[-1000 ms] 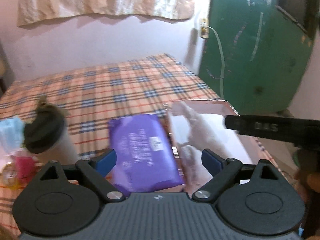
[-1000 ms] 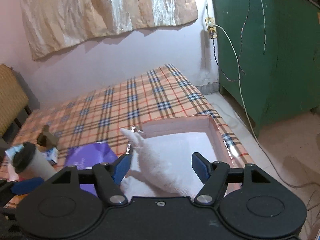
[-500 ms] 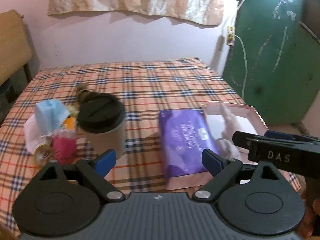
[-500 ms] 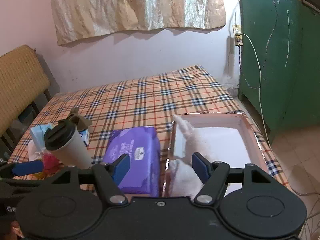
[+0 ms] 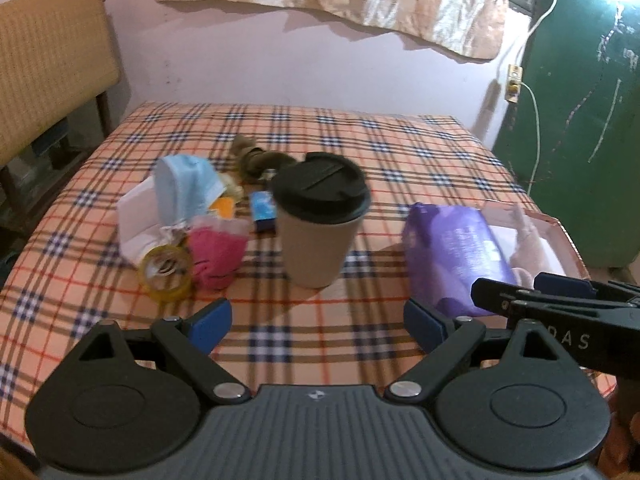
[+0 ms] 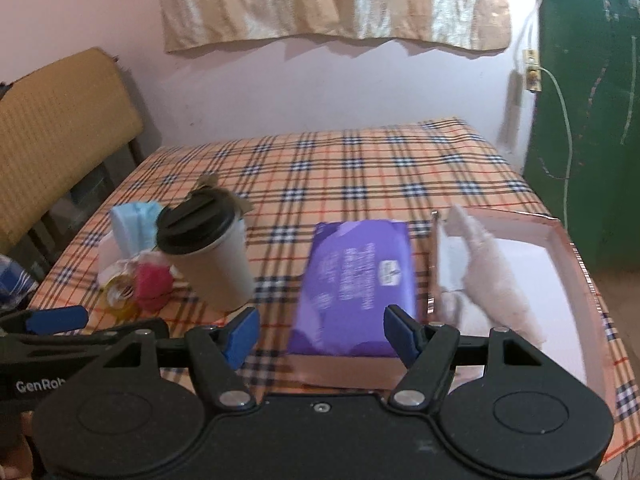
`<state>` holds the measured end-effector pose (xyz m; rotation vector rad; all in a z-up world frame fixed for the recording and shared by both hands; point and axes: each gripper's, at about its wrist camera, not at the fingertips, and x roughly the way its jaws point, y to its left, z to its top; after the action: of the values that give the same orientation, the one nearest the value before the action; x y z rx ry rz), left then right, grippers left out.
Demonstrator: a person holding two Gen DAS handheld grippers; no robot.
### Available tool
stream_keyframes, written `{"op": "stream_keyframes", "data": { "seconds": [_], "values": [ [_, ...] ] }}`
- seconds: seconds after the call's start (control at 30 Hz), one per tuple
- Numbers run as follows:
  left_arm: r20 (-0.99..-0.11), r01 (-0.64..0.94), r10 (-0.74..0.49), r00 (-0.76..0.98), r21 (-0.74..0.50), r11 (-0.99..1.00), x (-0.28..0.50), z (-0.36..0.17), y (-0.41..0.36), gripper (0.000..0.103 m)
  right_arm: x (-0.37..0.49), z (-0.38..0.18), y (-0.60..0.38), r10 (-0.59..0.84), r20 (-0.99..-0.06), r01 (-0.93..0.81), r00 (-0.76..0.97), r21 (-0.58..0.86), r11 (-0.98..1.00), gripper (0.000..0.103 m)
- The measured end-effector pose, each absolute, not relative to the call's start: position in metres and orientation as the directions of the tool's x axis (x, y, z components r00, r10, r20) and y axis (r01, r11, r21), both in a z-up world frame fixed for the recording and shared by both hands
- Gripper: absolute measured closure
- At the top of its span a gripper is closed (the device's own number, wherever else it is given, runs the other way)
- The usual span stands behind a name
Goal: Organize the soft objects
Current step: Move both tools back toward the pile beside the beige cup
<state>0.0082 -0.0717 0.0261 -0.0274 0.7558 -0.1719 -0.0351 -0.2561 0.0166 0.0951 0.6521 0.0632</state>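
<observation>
While both grippers hang above the near edge of the bench (image 5: 400, 148), their jaws stand spread and hold nothing: left gripper (image 5: 318, 322), right gripper (image 6: 322, 330).

Bench: covered with an orange, blue and red plaid cloth.

Tray (image 6: 560, 236): pink-rimmed, white-floored, at the right end of the bench. In it lies a white fluffy sock (image 6: 490, 264), stretched from the far left corner toward the near side.

Purple soft pack (image 6: 360, 272): flat, printed in white, lying just beside the tray's left wall, long side parallel to it.

Paper cup (image 5: 318, 216): tan, upright, black lid on, left of the purple pack and apart from it.

Cluster at the left end, items touching or overlapping: blue face mask (image 5: 184, 186) atop a white folded cloth (image 5: 134, 216); pink soft item (image 5: 216, 252); roll of clear yellowish tape (image 5: 166, 270) at the front; small blue box (image 5: 263, 210); dark olive bundle (image 5: 256, 158) behind.

Surroundings: woven chair (image 5: 48, 64) at left, green cabinet (image 5: 580, 100) at right, tan curtain (image 6: 332, 0) on the pink wall.
</observation>
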Motion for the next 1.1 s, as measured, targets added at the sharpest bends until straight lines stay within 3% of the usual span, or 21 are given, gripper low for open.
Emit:
{"op": "stream_keyframes", "data": {
  "seconds": [0.6,1.1],
  "values": [
    [-0.695,-0.024,-0.084,0.714,-0.144,0.989,-0.009,0.005,0.025,0.008,-0.034,-0.007,-0.165,0.245,-0.604,-0.220,0.758,0.116,0.969,0.022],
    [-0.721,-0.127,-0.020,0.693,-0.149,0.981,0.044,-0.028,0.066,0.007,-0.027,-0.025,-0.153,0.278,-0.629,-0.252,0.726,0.133,0.959,0.022]
  ]
}}
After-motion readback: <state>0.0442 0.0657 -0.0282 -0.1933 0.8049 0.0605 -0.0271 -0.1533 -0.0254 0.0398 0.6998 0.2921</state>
